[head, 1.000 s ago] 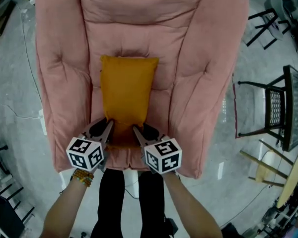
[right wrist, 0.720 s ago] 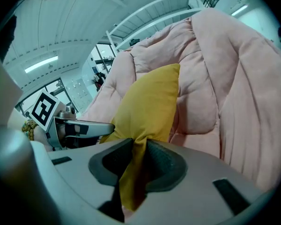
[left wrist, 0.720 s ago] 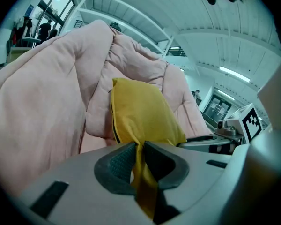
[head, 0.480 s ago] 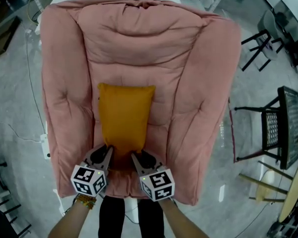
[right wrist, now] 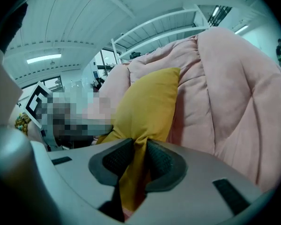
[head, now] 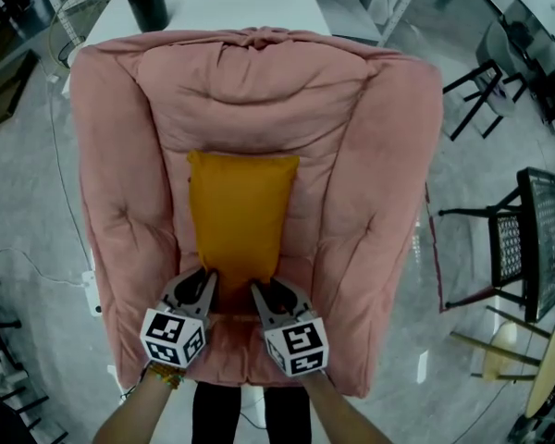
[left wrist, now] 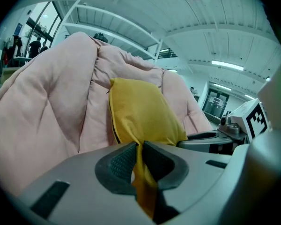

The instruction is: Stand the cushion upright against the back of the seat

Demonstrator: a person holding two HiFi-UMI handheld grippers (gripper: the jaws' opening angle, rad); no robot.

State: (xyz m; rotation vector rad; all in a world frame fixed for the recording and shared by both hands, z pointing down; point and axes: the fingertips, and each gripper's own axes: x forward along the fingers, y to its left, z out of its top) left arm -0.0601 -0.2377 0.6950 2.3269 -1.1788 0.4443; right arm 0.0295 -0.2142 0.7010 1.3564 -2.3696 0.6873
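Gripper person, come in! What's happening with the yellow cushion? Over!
Copy: left gripper and right gripper both shut on the yellow cushion, near edge. It lies lengthwise in the pink armchair, far end toward the backrest. Nothing blocking it. Over.

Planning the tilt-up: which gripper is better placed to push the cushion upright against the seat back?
Right, marginally. Both are shut on the near corners of the cushion, but the right gripper pinches a thicker bunch of fabric; the left gripper holds a thin fold. Likely needs both.
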